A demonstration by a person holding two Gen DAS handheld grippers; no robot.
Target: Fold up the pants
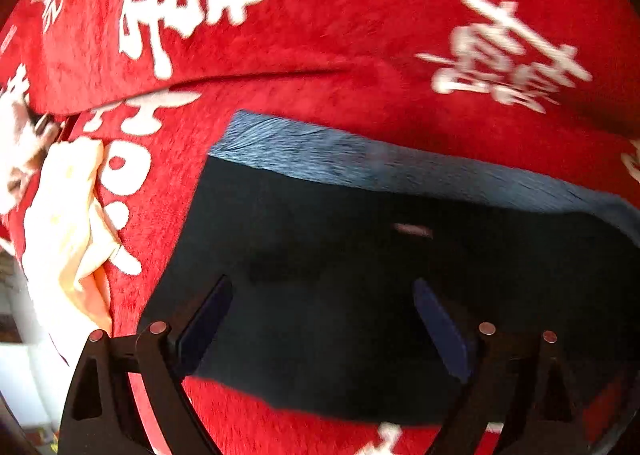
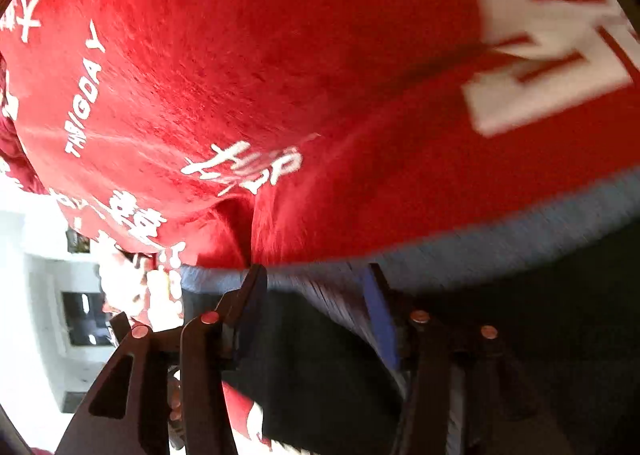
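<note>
Pants [image 1: 380,275], dark with a grey-blue band [image 1: 360,163] along the far edge, lie flat on the red printed blanket [image 1: 320,15], and I judge a fold has just been laid down. On my left, the left gripper [image 1: 320,319] hangs over the dark cloth with its jaws spread wide and nothing pinched. On my right, the right gripper [image 2: 316,295] stands part-open at the banded edge, cloth between the fingers but apparently not pressed; next I must re-grip an edge for another fold.

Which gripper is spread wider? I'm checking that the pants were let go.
The left gripper: its pads stand far apart over the dark pants. The right gripper gapes less, at the blue waistband.
</note>
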